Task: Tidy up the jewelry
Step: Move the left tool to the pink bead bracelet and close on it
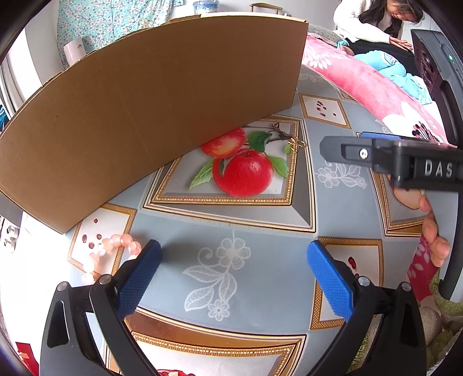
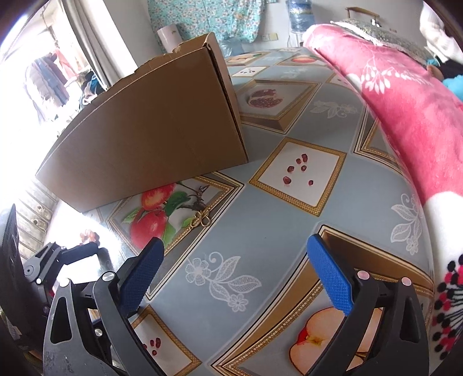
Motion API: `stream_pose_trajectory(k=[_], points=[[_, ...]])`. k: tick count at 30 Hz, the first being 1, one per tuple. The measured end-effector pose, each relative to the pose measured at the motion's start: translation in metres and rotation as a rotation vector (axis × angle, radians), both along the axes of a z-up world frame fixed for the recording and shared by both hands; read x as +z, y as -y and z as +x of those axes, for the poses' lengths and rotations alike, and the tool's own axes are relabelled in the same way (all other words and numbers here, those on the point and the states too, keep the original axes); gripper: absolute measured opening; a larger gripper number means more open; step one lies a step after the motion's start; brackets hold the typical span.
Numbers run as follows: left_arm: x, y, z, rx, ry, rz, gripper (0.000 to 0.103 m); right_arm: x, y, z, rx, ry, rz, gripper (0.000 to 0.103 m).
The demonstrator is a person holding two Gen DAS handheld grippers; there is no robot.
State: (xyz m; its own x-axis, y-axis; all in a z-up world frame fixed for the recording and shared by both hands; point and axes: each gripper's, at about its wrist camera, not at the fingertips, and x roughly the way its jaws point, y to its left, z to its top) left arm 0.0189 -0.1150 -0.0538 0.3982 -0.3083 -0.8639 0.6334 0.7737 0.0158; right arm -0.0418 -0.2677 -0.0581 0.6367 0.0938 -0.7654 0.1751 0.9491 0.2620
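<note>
A small gold ornament (image 1: 296,143) lies on the fruit-print tablecloth beside the printed apples, also in the right wrist view as the gold ornament (image 2: 201,218). A pink bead bracelet (image 1: 113,245) lies just left of my left gripper (image 1: 233,251), which hangs open over the cloth with nothing between its blue pads. My right gripper (image 2: 235,245) is open and empty too, with the ornament a short way beyond its left finger. From the left wrist view, the right gripper (image 1: 341,141) comes in from the right, close to the ornament. A tall cardboard box (image 1: 144,101) stands behind both pieces.
The cardboard box (image 2: 150,138) fills the back left of the table. A pink flowered blanket (image 2: 405,95) runs along the right edge. A person (image 1: 373,20) sits at the far right. A hand (image 1: 434,234) holds the right gripper. The left gripper (image 2: 86,249) shows at the left.
</note>
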Motion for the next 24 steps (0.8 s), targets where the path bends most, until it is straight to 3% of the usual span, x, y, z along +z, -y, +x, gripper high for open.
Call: stream_pose_trajectory(k=[4,12,19,24], points=[[0.002,-0.002,0.002,-0.011,-0.004,0.021,0.099,-0.001,-0.008,0.001,0.002,-0.014,-0.046,0.095],[0.037,-0.022,-0.009,0.005,0.143,-0.04,0.099,-0.003,-0.006,0.001,-0.011,-0.006,-0.037,0.095],[0.062,-0.051,-0.018,0.047,0.213,-0.061,0.099,-0.003,-0.008,-0.001,0.003,-0.006,-0.047,0.095],[0.063,-0.079,-0.025,0.108,0.209,-0.065,0.098,-0.002,-0.003,-0.003,0.016,0.01,-0.01,0.095]])
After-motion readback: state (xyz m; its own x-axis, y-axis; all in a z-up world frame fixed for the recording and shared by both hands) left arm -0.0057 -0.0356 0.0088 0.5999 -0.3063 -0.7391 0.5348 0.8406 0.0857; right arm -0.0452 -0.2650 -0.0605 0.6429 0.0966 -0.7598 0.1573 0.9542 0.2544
